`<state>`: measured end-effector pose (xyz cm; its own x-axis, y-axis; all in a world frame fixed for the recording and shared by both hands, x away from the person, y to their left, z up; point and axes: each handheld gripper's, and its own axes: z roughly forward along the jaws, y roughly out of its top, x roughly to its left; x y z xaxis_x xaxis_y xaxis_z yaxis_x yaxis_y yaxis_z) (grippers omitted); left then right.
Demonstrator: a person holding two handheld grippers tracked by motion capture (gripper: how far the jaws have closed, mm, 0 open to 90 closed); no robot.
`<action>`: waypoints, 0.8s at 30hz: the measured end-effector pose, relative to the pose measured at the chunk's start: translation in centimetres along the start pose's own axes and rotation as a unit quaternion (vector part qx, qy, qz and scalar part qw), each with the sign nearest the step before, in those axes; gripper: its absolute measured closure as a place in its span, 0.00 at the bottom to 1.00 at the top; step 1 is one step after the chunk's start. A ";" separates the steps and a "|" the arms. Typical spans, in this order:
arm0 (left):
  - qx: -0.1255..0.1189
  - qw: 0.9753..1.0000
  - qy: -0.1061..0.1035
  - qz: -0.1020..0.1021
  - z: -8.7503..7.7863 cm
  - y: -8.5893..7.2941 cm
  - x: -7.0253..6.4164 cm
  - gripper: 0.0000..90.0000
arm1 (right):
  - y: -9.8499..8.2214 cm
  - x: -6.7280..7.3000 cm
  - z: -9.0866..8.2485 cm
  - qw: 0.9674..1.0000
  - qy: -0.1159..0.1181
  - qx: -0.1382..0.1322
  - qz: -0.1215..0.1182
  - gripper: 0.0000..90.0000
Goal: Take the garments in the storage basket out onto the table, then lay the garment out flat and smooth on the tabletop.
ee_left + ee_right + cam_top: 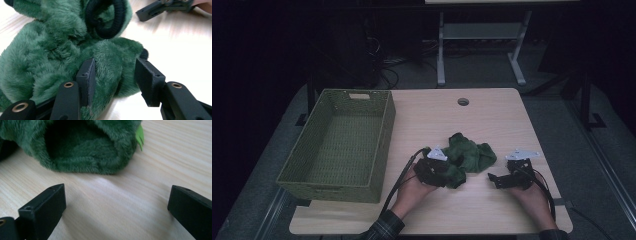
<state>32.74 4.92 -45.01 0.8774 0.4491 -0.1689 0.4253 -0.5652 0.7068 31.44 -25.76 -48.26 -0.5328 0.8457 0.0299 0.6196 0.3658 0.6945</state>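
The work in hand looks like moving the green plush garment (468, 156) into the woven green basket (379, 145), and it is only at its beginning. The garment lies in a crumpled heap on the bench (492, 115), a little toward the near edge and about midway between the left and right edges, with nothing of it lifted yet as far as I can judge. The basket stands along the left edge of the bench, well apart from the garment, and its inside looks empty in the high view. The left tool (113, 72) is at the near left part of the heap; in the left gripper view its two black jaws stand on either side of a thick fold of the green plush, one jaw pressed into the pile and the other just touching or almost touching it, so I judge that the grip is being taken but is not yet firm. A black ribbed cuff (110, 21) of the garment curls above this fold. The right tool (115, 202) rests low over the bare wood to the right of the garment, its jaws spread wide with nothing between them, and the open end of the plush lies just ahead of it. What is left, in my judgement, is nearly everything: to close firmly on the fabric, lift it, carry it to the left and put it down in the basket.
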 end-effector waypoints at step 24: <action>0.014 1.000 0.007 -0.005 0.8 -0.5 1.6 0.90 | 1.2 6.8 -0.8 0.988 0.151 -0.032 -0.024 0.35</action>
<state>34.07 5.35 -46.21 0.8702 0.4638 -0.1663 0.4402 -0.5802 0.6853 28.10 -19.89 -46.59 -0.7137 0.6707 0.2021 0.5573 0.3689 0.7438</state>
